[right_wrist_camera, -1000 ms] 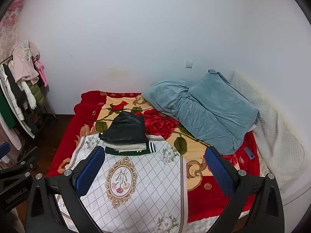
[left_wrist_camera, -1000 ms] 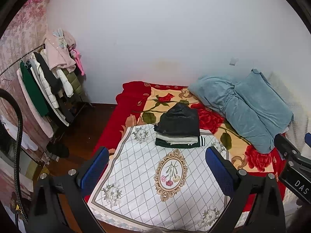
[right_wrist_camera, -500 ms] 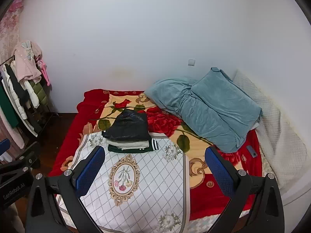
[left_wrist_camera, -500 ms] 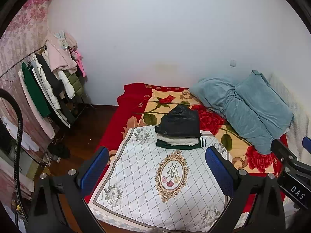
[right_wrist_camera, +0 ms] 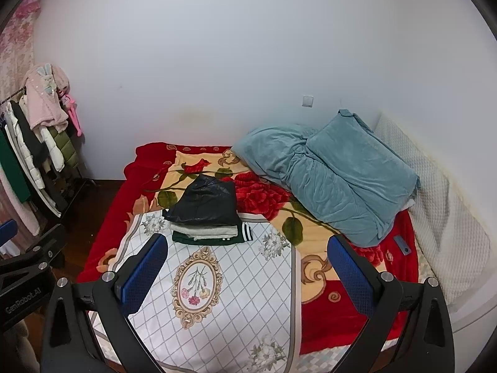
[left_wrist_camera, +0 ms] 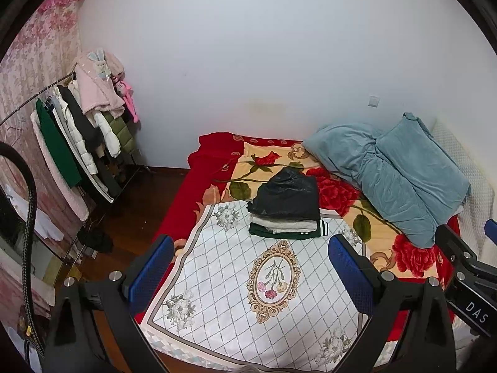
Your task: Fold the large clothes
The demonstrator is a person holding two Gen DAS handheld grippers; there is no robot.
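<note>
Bed [left_wrist_camera: 214, 168] mostly clear; folded clothes stack [left_wrist_camera: 287, 208] at white cloth's [left_wrist_camera: 236, 295] far edge; both grippers [left_wrist_camera: 251, 270] [right_wrist_camera: 248, 272] released, empty.

Black hand-held gripper [left_wrist_camera: 251, 275] frames, blue textured finger pads [right_wrist_camera: 144, 273], silver screws [right_wrist_camera: 384, 276]

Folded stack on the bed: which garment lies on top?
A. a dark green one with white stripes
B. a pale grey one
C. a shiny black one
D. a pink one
C: the shiny black garment tops the stack, above the pale grey one and the green striped one.
</note>
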